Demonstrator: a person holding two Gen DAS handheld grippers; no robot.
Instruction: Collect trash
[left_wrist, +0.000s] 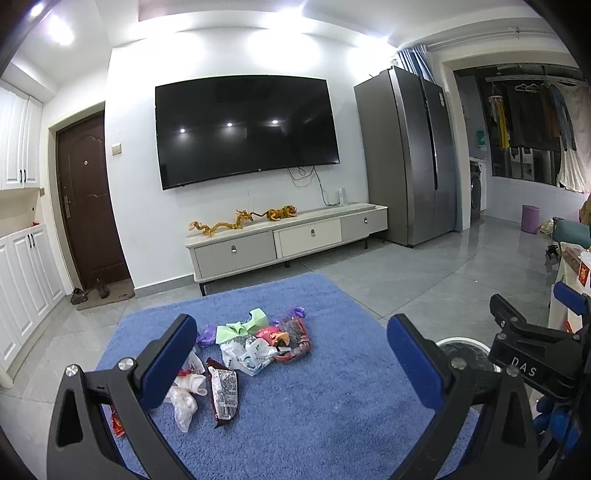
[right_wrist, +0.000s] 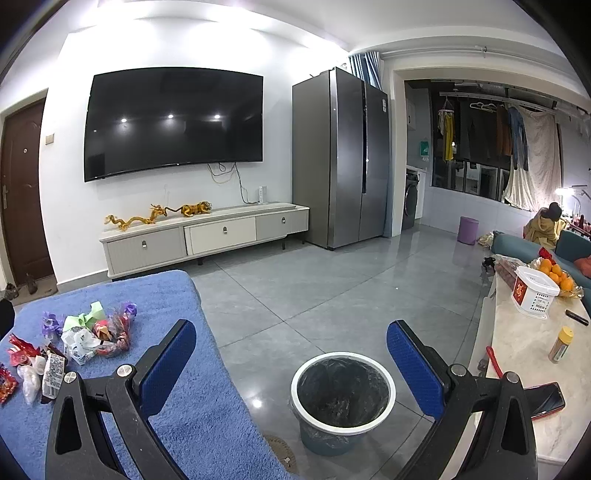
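None of the trash appears collected: the heap of crumpled plastic wrappers (left_wrist: 255, 343) is lying near the middle of the blue fleece-covered surface (left_wrist: 314, 398). Both the left hand-held gripper (left_wrist: 291, 358) and right hand-held gripper (right_wrist: 291, 358) are hovering released, grasping nothing. The white-rimmed, black-lined bin (right_wrist: 342, 398) on the floor is looking nearly empty, so everything is remaining.

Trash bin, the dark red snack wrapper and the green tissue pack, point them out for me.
Trash bin (right_wrist: 384, 373), right wrist view, white rim.
Dark red snack wrapper (left_wrist: 224, 391), left wrist view, label panel.
Green tissue pack (left_wrist: 255, 318), left wrist view, top face.
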